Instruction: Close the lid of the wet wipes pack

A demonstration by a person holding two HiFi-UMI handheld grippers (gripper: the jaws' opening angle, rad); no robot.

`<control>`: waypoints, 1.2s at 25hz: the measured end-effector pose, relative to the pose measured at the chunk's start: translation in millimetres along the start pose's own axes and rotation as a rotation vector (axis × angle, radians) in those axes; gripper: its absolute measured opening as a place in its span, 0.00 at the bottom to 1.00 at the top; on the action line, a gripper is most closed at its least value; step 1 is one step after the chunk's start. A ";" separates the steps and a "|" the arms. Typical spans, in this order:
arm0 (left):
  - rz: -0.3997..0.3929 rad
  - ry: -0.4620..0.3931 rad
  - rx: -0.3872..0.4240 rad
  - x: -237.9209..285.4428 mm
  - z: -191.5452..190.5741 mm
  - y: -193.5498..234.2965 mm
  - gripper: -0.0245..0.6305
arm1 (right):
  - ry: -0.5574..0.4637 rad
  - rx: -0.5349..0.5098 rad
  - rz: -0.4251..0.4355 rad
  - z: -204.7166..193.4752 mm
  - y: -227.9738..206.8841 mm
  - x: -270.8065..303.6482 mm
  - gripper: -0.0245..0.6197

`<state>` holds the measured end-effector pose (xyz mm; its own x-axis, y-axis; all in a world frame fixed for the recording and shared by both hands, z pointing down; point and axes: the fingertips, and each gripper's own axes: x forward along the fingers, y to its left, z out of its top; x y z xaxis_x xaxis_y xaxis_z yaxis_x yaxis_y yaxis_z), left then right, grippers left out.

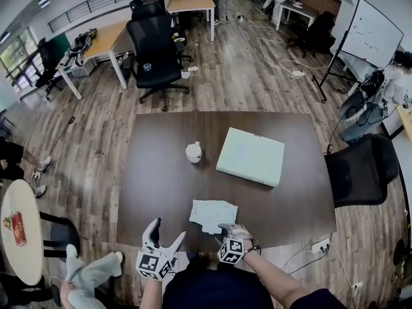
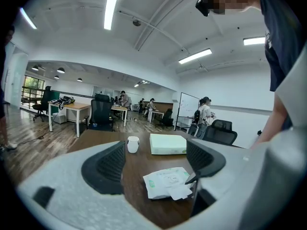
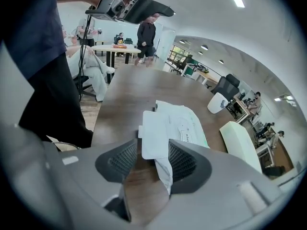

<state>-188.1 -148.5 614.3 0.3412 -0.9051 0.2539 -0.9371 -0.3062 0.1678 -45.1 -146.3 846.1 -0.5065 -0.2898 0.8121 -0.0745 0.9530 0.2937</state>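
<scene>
Right gripper view: our right gripper point(image 3: 153, 150), half open, straddles the open lid point(image 3: 154, 133) of the wet wipes pack point(image 3: 187, 123), on our side of the white box point(image 3: 240, 140). Our left gripper point(image 2: 156, 159) is wide and empty. Next we probably must fold the lid shut.

The pack point(image 1: 212, 214) is white with pale green print, and the surface point(image 1: 161, 179) is dark brown wood grain. The box point(image 1: 251, 156) is pale mint and the cup point(image 1: 194, 152) white. The left tool point(image 1: 168, 232) and right tool point(image 1: 226, 229) bear cubes point(image 1: 153, 264) patterned with black-and-white squares.

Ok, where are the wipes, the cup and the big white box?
Wipes pack point(image 1: 212, 214): head view, its middle.
Cup point(image 1: 194, 152): head view, its middle.
White box point(image 1: 251, 156): head view, its top face.
</scene>
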 end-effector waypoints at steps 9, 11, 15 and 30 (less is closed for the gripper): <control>0.017 -0.007 -0.016 -5.5 -2.5 6.5 0.63 | 0.050 -0.053 -0.031 -5.4 2.2 10.9 0.29; 0.020 -0.011 -0.020 -5.9 -2.0 7.7 0.63 | 0.055 -0.057 -0.034 -5.9 2.2 11.2 0.26; 0.025 -0.017 -0.035 -7.6 -1.2 9.3 0.63 | 0.051 -0.057 -0.032 -2.8 2.7 6.2 0.22; 0.031 -0.022 -0.045 -4.6 1.9 11.3 0.63 | -0.019 -0.015 -0.078 6.8 -18.9 -17.4 0.09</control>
<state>-200.5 -148.3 613.2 0.3096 -0.9204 0.2388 -0.9428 -0.2646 0.2026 -40.7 -158.7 823.0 -0.5157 -0.3614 0.7768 -0.1019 0.9261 0.3633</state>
